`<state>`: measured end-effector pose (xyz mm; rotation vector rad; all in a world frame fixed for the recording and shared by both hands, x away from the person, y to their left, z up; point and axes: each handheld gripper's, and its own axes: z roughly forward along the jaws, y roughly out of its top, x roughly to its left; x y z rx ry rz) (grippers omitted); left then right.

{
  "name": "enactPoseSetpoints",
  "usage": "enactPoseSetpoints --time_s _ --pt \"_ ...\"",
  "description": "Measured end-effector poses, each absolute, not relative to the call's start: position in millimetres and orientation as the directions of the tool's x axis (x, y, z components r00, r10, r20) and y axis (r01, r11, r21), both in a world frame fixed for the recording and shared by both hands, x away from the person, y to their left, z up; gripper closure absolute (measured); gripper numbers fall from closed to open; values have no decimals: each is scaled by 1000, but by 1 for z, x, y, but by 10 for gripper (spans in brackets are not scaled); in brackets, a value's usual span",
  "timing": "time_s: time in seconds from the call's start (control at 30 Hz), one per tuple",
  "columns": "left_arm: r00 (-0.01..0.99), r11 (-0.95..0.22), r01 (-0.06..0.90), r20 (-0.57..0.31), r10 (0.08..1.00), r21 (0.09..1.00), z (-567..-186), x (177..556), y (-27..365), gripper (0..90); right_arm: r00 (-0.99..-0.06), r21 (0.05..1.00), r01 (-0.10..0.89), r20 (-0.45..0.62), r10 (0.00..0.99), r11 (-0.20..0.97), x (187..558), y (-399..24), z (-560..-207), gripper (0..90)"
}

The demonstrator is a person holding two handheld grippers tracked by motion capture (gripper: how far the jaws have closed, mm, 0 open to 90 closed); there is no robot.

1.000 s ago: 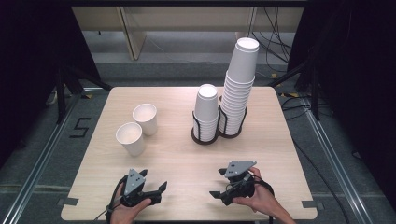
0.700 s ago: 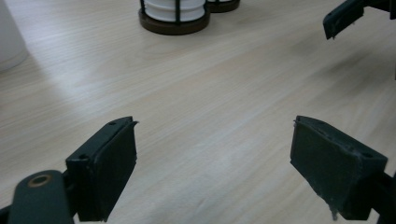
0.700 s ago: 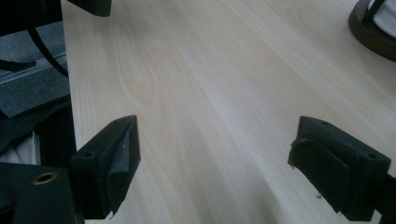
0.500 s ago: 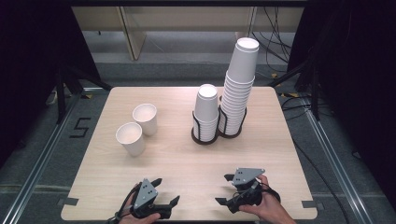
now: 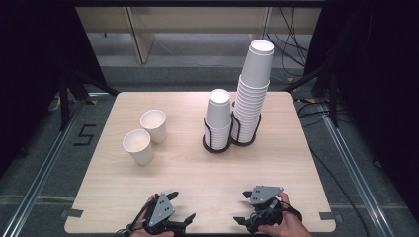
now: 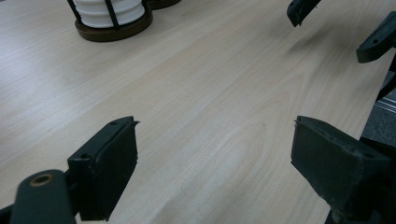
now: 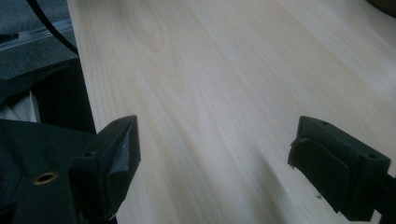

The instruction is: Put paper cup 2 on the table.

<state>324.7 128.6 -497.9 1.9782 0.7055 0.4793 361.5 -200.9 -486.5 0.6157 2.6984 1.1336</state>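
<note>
On the left of the high view two loose white paper cups stand upright on the pale wooden tabletop (image 5: 197,173): the nearer cup (image 5: 138,146) at centre left and the farther cup (image 5: 153,126) just beside it, up and to the right. They look close together; whether they touch cannot be told.

At the lower left of that frame, near the tabletop's front edge, sits the left gripper (image 5: 182,210) in a hand (image 5: 146,222), its grey three-cornered plate on top. In the left gripper view its fingers (image 6: 109,168) are spread apart with only bare wood between them, pinching nothing.

In the middle of the high view stands a dark double-ring cup holder (image 5: 217,145). Its left ring carries a short stack of cups (image 5: 218,116), upside down; the right ring carries a much taller stack of cups (image 5: 253,94). The holder's brown base and ribbed white cups (image 6: 109,11) also show at the upper left of the left gripper view.

At the lower right of the high view, well apart from the cups, the right gripper (image 5: 242,207) rests in the other hand (image 5: 281,222). In the right gripper view its fingers (image 7: 116,158) are likewise spread wide over bare wood, gripping nothing. Its finger tips (image 6: 301,9) appear at the upper right of the left gripper view.
</note>
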Motion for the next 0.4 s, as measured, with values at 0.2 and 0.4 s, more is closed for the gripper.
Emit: enactPoseSetpoints --time_s 0.2,0.4 --pt "756 -382 293 33 654 876 -498 325 128 143 -898 704 325 20 440 632 360 -206 -488 160" --pt "737 -386 303 43 675 872 -499 327 129 143 -888 701 342 24 459 626 360 -209 -488 160"
